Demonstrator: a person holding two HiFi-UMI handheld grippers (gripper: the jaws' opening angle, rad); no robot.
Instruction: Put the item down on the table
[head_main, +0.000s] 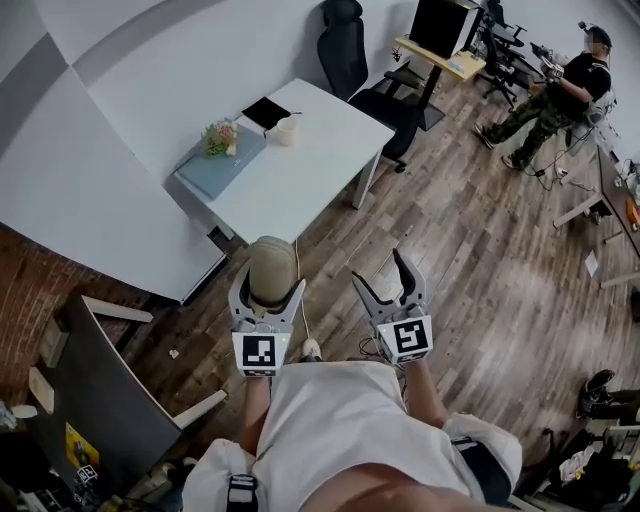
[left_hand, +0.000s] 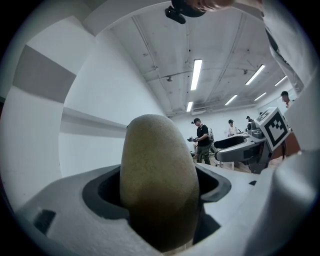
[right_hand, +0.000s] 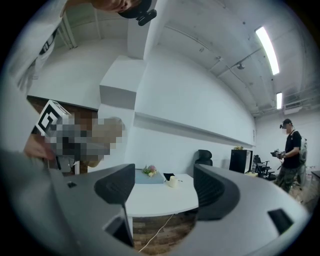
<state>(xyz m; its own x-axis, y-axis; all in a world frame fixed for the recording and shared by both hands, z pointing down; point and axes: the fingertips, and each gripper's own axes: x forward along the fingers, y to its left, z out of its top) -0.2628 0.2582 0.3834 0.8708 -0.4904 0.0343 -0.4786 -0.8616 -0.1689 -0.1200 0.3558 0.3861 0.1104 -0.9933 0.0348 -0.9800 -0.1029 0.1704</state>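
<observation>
tan oval item (head_main: 272, 262) clamped in left tongs (head_main: 268, 282), long axis along tongs

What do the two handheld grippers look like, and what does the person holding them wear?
Both the left gripper and the right gripper have light grey bodies, dark pads inside the jaws, and a white cube with black square markers. The person wears a white top.

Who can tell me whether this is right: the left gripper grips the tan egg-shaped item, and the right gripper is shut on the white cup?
Not quite. The right gripper holds nothing: the right gripper view shows its jaws apart, with the white cup far off on the white table. The left gripper does grip the tan egg-shaped item.
</observation>
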